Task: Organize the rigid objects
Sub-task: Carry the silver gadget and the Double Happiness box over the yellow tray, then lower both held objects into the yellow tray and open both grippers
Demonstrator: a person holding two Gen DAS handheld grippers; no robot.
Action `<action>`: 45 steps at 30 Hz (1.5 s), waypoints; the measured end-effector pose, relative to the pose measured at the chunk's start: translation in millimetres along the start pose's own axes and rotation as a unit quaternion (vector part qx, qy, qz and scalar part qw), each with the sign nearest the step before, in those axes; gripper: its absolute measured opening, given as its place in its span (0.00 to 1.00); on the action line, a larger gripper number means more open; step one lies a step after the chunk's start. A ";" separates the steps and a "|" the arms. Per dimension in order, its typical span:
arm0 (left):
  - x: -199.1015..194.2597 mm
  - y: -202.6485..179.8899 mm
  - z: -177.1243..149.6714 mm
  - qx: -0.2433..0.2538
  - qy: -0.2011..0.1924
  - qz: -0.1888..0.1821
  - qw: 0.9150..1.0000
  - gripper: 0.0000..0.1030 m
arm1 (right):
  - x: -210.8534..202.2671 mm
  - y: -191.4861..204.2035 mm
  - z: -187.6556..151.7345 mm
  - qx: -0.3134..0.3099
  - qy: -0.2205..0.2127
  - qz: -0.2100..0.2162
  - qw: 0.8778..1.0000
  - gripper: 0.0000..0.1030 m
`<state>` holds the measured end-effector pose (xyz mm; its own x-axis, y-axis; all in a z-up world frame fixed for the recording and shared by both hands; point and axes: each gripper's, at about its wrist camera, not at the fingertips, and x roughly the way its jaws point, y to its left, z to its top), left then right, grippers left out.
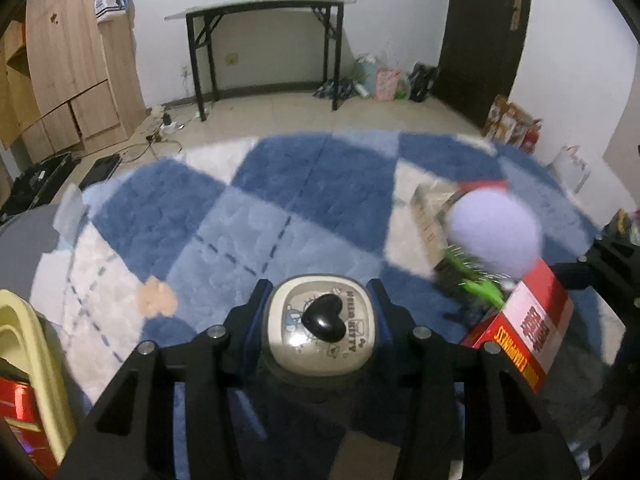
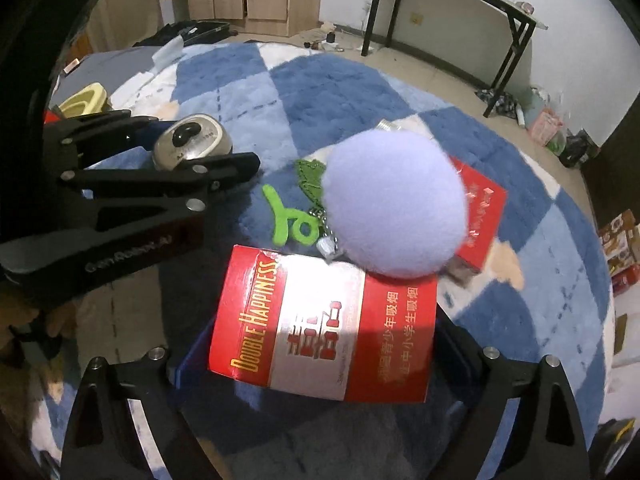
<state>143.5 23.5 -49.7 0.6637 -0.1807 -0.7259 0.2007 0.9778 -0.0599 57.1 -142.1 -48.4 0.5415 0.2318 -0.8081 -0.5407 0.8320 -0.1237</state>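
My left gripper [image 1: 320,292] is shut on a beige Hello Kitty container [image 1: 322,322] with a black heart knob, held above the rug; it shows in the right wrist view [image 2: 194,142] at the left. My right gripper [image 2: 320,344] is shut on a red and white Double Happiness box [image 2: 320,328], also seen in the left wrist view [image 1: 524,320]. A lilac plush ball [image 2: 394,204] with a green leaf and loop tag [image 2: 290,220] rests on the box's far end. A second red box [image 2: 480,208] lies behind the ball.
A blue and white checked rug [image 1: 280,200] covers the floor. A yellow bin [image 1: 24,360] with red packs stands at the left. A black folding table [image 1: 264,40], a wooden wardrobe [image 1: 72,60], bags and boxes line the walls.
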 end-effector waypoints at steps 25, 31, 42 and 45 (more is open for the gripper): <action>-230.5 214.4 -99.8 -0.109 -0.087 0.162 0.977 0.48 | -101.6 215.9 27.6 -0.261 -0.163 0.193 0.931 0.90; -191.6 252.4 -118.7 -0.158 -0.046 0.147 0.975 0.48 | -42.9 294.9 51.0 -0.319 -0.128 0.196 0.918 0.90; -131.6 286.2 -140.9 -0.195 0.053 0.114 0.973 0.48 | 12.2 338.0 64.0 -0.349 -0.093 0.200 0.911 0.90; -130.3 289.0 -142.7 -0.197 0.057 0.110 0.973 0.48 | 20.4 335.9 71.3 -0.339 -0.093 0.190 0.917 0.90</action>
<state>12.1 344.8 -70.2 0.5714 0.0276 -0.8202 -0.2436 0.9601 -0.1374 -67.5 178.1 -65.4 0.2966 0.5743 -0.7630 -0.9550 0.1830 -0.2335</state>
